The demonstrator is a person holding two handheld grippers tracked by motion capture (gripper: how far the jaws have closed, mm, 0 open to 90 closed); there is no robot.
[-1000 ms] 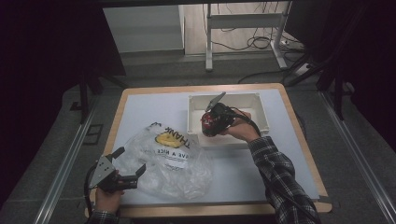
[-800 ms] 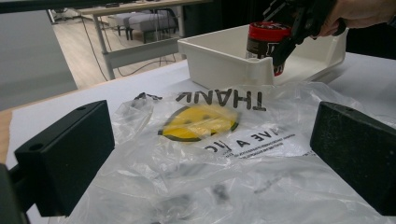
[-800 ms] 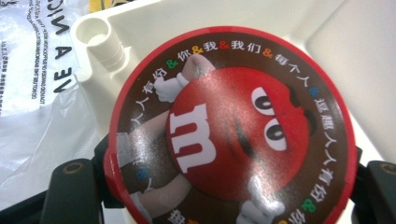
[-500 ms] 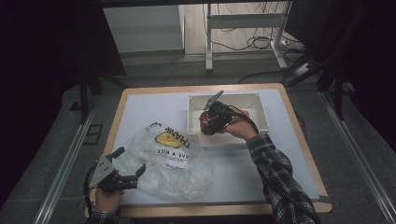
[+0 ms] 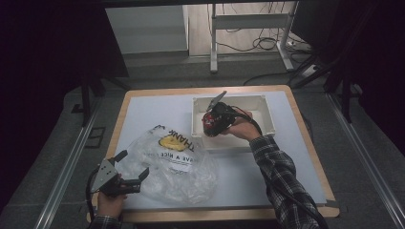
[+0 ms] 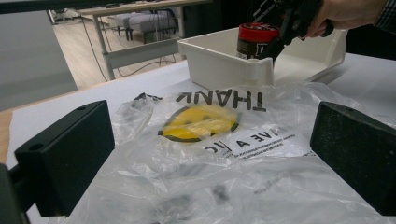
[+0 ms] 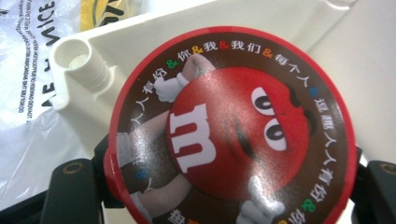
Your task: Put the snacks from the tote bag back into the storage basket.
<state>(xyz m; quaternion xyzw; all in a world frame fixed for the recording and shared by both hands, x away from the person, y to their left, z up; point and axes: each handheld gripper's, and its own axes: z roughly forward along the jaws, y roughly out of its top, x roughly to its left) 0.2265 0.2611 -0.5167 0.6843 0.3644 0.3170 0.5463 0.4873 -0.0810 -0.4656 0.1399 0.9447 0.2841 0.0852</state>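
Observation:
A brown jar with a red lid (image 5: pixel 209 125) hangs over the left end of the white bin (image 5: pixel 267 107), and my right gripper (image 5: pixel 216 119) is shut on it. In the right gripper view the round lid (image 7: pixel 233 130) shows a red candy character, with a black finger (image 7: pixel 70 191) at each side of the jar. A clear plastic bag (image 5: pixel 176 164) with a yellow smiley and black print lies flat on the table. My left gripper (image 5: pixel 133 164) stands open at the bag's near-left edge. In the left gripper view the bag (image 6: pixel 224 140) lies between the wide jaws, with the jar (image 6: pixel 254 39) beyond.
The table (image 5: pixel 157 107) has a white top with a wooden rim. The bin's near corner (image 7: pixel 77 60) sits just under the jar. A person's plaid sleeve (image 5: pixel 282 176) crosses the right half. Dark floor, rails and a desk frame surround the table.
The right gripper has shifted the jar slightly to the left, toward the bin's left wall. The left gripper and the bag have stayed put.

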